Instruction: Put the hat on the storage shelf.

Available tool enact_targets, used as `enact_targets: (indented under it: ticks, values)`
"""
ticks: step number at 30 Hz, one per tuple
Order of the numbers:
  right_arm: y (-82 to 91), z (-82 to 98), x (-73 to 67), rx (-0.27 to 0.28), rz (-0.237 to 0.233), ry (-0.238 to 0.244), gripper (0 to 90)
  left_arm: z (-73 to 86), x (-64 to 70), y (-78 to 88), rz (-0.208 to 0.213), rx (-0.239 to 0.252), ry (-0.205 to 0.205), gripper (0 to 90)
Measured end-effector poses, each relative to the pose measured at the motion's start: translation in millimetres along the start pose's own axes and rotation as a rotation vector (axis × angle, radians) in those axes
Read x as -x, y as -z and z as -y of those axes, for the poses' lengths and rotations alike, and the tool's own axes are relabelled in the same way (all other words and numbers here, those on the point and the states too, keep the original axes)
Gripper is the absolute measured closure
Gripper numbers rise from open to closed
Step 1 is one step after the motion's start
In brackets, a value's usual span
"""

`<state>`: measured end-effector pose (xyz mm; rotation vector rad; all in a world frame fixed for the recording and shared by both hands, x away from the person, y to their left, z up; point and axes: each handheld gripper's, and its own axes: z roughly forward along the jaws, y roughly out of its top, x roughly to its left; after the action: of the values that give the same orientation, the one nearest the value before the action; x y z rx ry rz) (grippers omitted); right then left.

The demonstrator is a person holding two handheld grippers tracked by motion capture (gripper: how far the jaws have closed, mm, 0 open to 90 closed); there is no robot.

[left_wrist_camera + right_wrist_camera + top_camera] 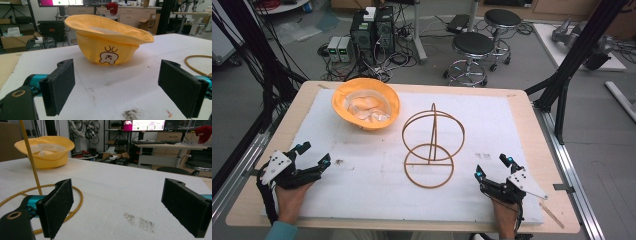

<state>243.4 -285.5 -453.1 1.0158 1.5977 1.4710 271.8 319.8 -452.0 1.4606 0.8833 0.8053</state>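
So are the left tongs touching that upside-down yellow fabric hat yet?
Apart. In the left gripper view, bare white table covering lies between the open left tongs and the yellow fabric hat; the high view shows the same gap.

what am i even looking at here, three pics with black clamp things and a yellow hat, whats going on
A person sits at a table covered by a white pad and holds a hand-operated clamp tool in each hand. The top-down picture comes from a camera fixed above: the left gripper is at the lower left, the right gripper at the lower right. The other two pictures come from small cameras riding on each tool, looking out between its two black jaws. On the pad lie a yellow bucket hat, resting upside down with a small cartoon print on its side, and a hat stand of thin golden rings on a post. Both tools have their jaws wide open and hold nothing; they sit apart from the hat and stand.
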Motion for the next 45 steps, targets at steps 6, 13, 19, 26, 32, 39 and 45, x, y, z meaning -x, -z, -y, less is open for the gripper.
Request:
enact_targets:
  ticks: [6, 13, 19, 26, 32, 39, 45]
  values:
    - [-0.4, -0.1, 0.2, -0.002, 0.003, 0.002, 9.5, -0.8, -0.7, -1.2, 0.007, -0.01, 0.008, 14.3]
    - [-0.8, -0.3, -0.6, -0.007, 0.007, 0.001, 9.5, -8.7, -5.9, -5.5, 0.004, -0.031, 0.012, 14.2]
    - [-1.2, -0.5, -0.3, -0.009, 0.01, 0.011, 9.5, -33.3, -15.8, -11.7, -0.002, -0.047, 0.011, 14.1]
    - [-1.8, -0.5, -0.7, -0.014, 0.01, 0.019, 9.4, -61.7, -31.1, -22.9, 0.015, -0.069, 0.003, 13.8]
    - [-1.7, -0.5, -1.3, -0.016, 0.011, 0.017, 9.5, -79.2, -43.4, -41.4, 0.036, -0.108, 0.003, 13.6]
    - [-1.7, -0.5, -1.4, -0.014, 0.011, 0.018, 9.4, -99.6, -57.1, -66.3, 0.057, -0.171, 0.004, 13.7]
    - [-1.5, -0.6, -2.1, -0.018, 0.01, 0.013, 9.5, -107.6, -71.0, -84.2, 0.062, -0.215, 0.011, 13.6]
